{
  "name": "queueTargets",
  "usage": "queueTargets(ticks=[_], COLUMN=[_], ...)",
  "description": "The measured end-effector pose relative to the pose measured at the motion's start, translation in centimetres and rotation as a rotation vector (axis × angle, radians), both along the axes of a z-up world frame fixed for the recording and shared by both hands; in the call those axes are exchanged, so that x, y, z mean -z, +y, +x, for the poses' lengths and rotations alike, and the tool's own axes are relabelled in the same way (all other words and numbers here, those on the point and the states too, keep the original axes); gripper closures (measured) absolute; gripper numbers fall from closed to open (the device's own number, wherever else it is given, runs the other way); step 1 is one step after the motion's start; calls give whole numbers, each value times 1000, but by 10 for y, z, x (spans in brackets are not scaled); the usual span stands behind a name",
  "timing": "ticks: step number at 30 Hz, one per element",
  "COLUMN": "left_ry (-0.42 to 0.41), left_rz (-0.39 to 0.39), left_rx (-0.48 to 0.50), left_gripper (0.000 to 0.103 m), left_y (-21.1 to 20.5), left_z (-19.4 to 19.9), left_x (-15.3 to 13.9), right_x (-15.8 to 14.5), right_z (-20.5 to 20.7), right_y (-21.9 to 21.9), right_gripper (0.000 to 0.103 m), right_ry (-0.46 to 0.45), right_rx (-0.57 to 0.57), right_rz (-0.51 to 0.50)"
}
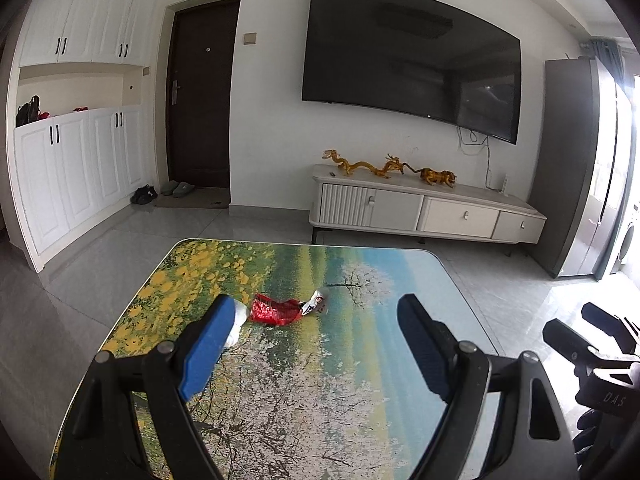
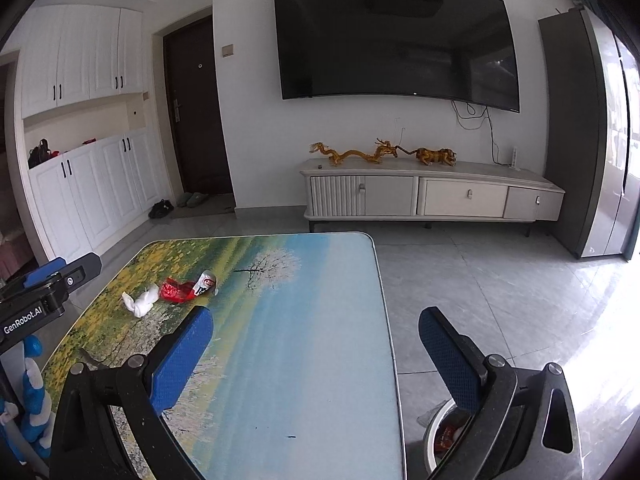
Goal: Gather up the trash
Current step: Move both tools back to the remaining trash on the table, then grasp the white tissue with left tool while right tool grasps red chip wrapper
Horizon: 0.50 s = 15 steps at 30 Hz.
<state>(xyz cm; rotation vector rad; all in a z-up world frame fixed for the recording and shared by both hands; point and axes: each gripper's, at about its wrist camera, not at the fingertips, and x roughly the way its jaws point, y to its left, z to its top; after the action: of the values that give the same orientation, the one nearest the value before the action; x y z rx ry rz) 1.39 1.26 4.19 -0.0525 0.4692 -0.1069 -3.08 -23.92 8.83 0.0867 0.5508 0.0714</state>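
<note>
Three pieces of trash lie in a row on the landscape-printed table point(image 1: 320, 380): a white crumpled tissue point(image 2: 140, 302), a red foil wrapper point(image 1: 276, 311) and a crushed can point(image 2: 207, 282). My left gripper point(image 1: 317, 302) is open just short of them, above the table. Its left finger point(image 1: 208, 352) hides most of the tissue point(image 1: 240, 316). My right gripper point(image 2: 316, 314) is open and empty over the table's right half, well to the right of the trash. A white-rimmed bin point(image 2: 430, 432) with red scraps inside stands on the floor by the table's right edge, partly hidden behind the right finger.
Beyond the table are grey floor tiles point(image 2: 480, 280), a low TV cabinet point(image 1: 424, 208) with golden figurines, and a wall TV point(image 1: 412, 60). White cupboards point(image 1: 76, 176) and a dark door point(image 1: 200, 92) stand at the left, a tall grey fridge point(image 2: 580, 132) at the right.
</note>
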Motion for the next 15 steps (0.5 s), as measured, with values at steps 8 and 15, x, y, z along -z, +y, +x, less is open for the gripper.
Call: queueTargets(ticks=[8, 15], left_ry=[45, 107], left_rz=[-12, -10], left_rx=[-25, -42], left_gripper=[20, 20], left_y=[15, 28], left_z=[17, 41], left_x=[16, 37], right_x=[9, 25], right_z=[19, 46], right_y=[21, 43], right_gripper=[0, 0], right_ry=[28, 80], right_rx=[-46, -131], right_rz=[-26, -68])
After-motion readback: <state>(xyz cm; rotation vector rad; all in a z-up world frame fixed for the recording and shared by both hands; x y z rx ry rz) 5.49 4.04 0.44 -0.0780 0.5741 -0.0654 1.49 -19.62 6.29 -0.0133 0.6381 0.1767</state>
